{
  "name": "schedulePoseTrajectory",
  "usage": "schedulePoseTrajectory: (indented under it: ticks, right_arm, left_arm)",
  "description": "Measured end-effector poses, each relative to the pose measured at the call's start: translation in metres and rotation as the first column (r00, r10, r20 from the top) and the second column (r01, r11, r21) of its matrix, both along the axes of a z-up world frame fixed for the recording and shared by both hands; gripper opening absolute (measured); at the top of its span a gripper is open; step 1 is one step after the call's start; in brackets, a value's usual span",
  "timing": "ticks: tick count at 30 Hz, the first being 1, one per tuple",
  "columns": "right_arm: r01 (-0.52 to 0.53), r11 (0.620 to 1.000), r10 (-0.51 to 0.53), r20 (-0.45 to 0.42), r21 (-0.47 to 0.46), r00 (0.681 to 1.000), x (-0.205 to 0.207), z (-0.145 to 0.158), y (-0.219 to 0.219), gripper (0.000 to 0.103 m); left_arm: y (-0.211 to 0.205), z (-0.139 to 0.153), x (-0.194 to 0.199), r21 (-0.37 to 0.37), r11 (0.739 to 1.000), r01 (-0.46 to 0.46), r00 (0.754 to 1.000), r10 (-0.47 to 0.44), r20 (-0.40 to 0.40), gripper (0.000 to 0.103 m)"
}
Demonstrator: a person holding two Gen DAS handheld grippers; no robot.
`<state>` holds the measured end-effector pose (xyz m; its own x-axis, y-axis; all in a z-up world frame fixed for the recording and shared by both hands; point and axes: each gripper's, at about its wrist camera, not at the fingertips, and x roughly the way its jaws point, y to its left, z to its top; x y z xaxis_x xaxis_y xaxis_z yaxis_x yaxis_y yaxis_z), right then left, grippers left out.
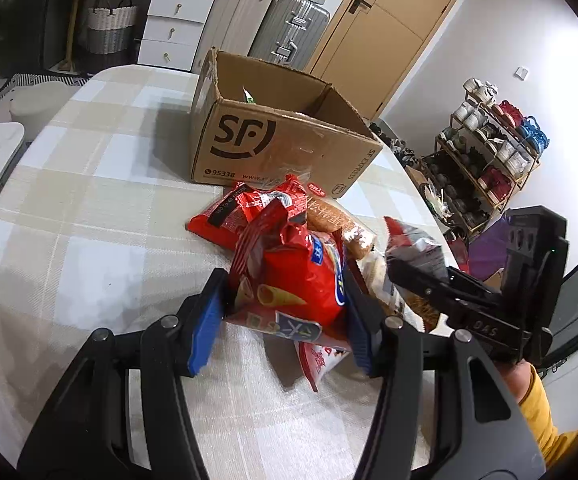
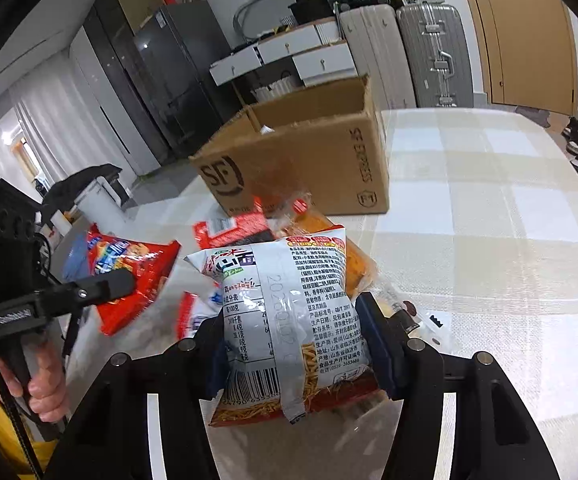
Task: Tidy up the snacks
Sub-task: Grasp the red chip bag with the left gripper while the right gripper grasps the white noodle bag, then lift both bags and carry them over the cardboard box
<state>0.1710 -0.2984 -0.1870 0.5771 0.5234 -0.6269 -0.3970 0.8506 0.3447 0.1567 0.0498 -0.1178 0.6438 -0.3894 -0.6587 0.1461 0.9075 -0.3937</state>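
My left gripper (image 1: 285, 288) is shut on a red snack bag (image 1: 301, 280), its blue pads (image 1: 203, 332) pressing both sides, just above the checked tablecloth (image 1: 89, 208). My right gripper (image 2: 293, 320) is shut on a silver-white noodle snack packet (image 2: 289, 296), which is lifted off the pile. From the right wrist, the left gripper shows at the left with the red bag (image 2: 129, 272) in it. More packets lie beneath: a flat red one (image 1: 241, 208) and a clear pack of brown snacks (image 1: 337, 220). An open cardboard box (image 1: 289, 136) stands just behind the pile.
The table's rounded edge (image 1: 421, 200) runs close to the right of the pile. Past it stand a shoe rack (image 1: 489, 160), suitcases (image 1: 289, 28), white drawers (image 1: 173, 28) and a wooden door (image 1: 401, 20). A small dark-printed wrapper (image 2: 433, 320) lies right of the right gripper.
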Motion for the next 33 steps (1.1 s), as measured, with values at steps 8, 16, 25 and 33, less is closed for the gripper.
schedulePoseTrajectory:
  ticks: [8, 16, 25, 33]
  right_arm:
    - [-0.009, 0.999, 0.006, 0.054, 0.053, 0.999, -0.036, 0.031, 0.002, 0.058]
    - [0.013, 0.990, -0.025, 0.083, 0.143, 0.996, -0.077, 0.066, -0.001, 0.058]
    - [0.038, 0.988, -0.056, 0.121, 0.146, 0.991, -0.112, 0.089, 0.003, 0.058]
    - [0.058, 0.986, -0.081, 0.143, 0.157, 0.986, -0.129, 0.109, 0.003, 0.058]
  left_arm:
    - [-0.001, 0.019, -0.028, 0.014, 1.000, -0.003, 1.000, 0.002, 0.030, 0.052]
    - [-0.005, 0.047, -0.066, 0.039, 0.999, -0.005, 0.997, 0.002, 0.078, 0.052]
    - [-0.014, 0.076, -0.112, 0.039, 0.999, 0.027, 0.991, -0.031, 0.126, 0.052]
    - [-0.010, 0.102, -0.145, 0.037, 0.999, 0.024, 0.984, -0.030, 0.176, 0.052]
